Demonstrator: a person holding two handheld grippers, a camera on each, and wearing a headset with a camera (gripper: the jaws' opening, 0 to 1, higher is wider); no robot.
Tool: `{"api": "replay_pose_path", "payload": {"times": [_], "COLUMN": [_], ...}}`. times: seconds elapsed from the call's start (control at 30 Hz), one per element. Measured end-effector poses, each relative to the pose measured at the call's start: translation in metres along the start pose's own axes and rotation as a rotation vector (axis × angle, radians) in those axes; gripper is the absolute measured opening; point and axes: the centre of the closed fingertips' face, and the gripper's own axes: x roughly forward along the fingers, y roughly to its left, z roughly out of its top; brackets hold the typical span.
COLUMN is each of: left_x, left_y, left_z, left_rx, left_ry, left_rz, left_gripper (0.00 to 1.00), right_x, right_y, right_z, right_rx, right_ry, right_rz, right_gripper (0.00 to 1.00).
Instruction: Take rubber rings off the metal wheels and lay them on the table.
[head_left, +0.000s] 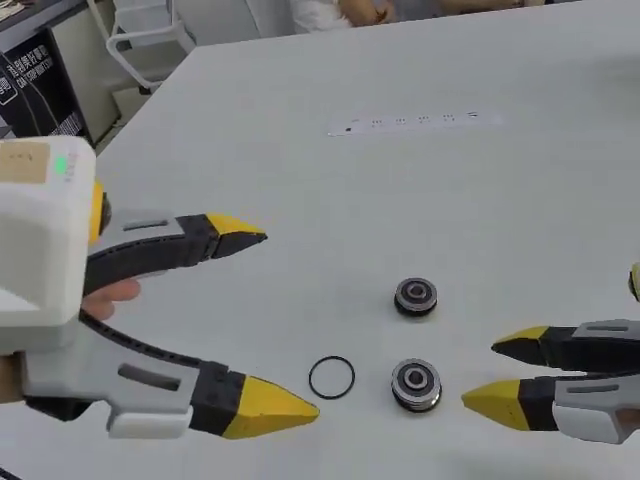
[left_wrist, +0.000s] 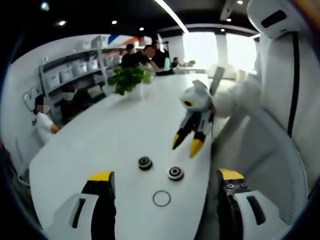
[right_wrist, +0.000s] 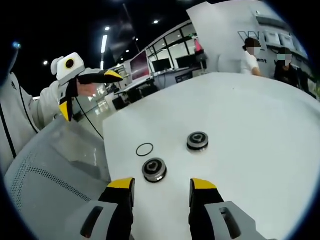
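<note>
2 metal wheels (head_left: 415, 297) and 1 rubber ring (head_left: 331, 377) lie on the white table (head_left: 400, 200), left tongs (head_left: 288, 322) and right tongs (head_left: 480, 374) gaping.

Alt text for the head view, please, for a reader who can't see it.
A far wheel and a near wheel sit on a white table, a loose black rubber ring lying left of the near wheel. The left gripper and the right gripper flank them, both open and empty.
</note>
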Motion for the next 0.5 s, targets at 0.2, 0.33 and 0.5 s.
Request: {"api": "replay_pose_path", "payload": {"times": [0.2, 0.33, 0.5], "left_x": [0.022, 0.037, 0.060], "left_y": [0.000, 0.000, -0.004], "left_z": [0.014, 0.018, 0.019], "left_rx": [0.016, 0.028, 0.021], "left_ry": [-0.031, -0.037, -0.052], "left_rz": [-0.036, -0.052, -0.089], "left_gripper": [0.82, 0.80, 0.75], "right_x": [0.008, 0.015, 0.022], "right_y": [0.003, 0.006, 0.003], "right_z": [0.000, -0.001, -0.007], "right_rx": [0.001, -0.012, -0.062], "right_ry": [-0.010, -0.008, 0.023], "right_rz": [0.018, 0.028, 0.031], "right_gripper": [0.39, 0.38, 0.34]}}
